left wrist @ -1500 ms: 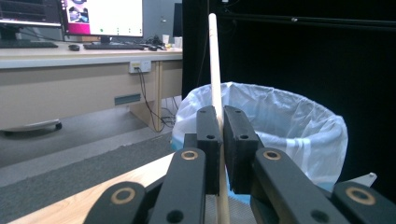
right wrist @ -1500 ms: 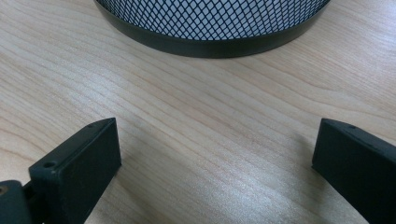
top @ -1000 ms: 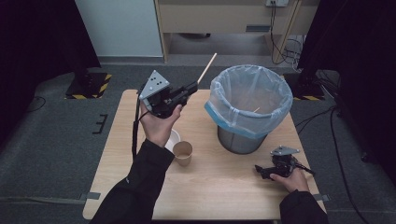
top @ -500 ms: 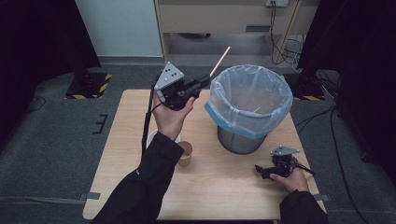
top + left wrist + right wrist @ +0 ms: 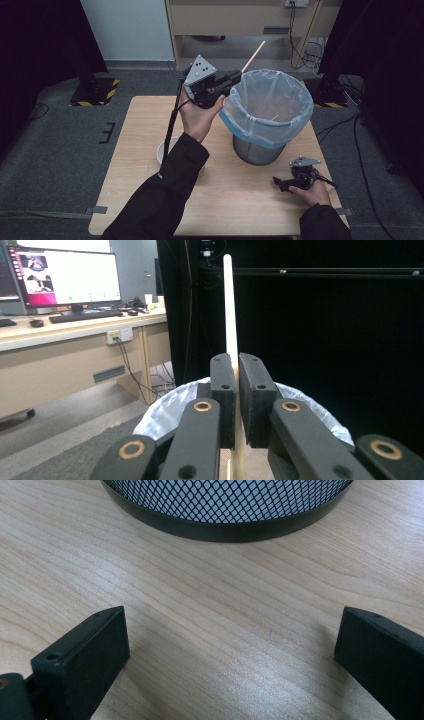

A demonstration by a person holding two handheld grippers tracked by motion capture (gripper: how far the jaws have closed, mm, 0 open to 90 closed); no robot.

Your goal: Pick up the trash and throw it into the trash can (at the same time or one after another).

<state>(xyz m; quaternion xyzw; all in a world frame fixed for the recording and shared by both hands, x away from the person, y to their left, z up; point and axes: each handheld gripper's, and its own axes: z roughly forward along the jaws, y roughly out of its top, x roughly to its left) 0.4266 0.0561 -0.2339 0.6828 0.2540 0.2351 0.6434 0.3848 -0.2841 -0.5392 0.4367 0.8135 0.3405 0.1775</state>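
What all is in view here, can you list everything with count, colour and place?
Table: one, light wood, centre of the high view.
Waste bin: one, dark mesh, right half of the table.
Bin liner: one, pale blue-white, over the bin's rim.
Wooden stick: one, pale, clamped in the left tool, raised beside the bin's rim.
Second stick: one, pale, inside the bin.
White dish: one, on the table, partly behind the left sleeve; cannot tell its kind.
Monitor: one, lit, on a desk in the left gripper view.
Keyboard: one, black, below the monitor.
Left tool: black, shut on the stick.
Right tool: black, jaws wide apart, low over the table near the bin's base.
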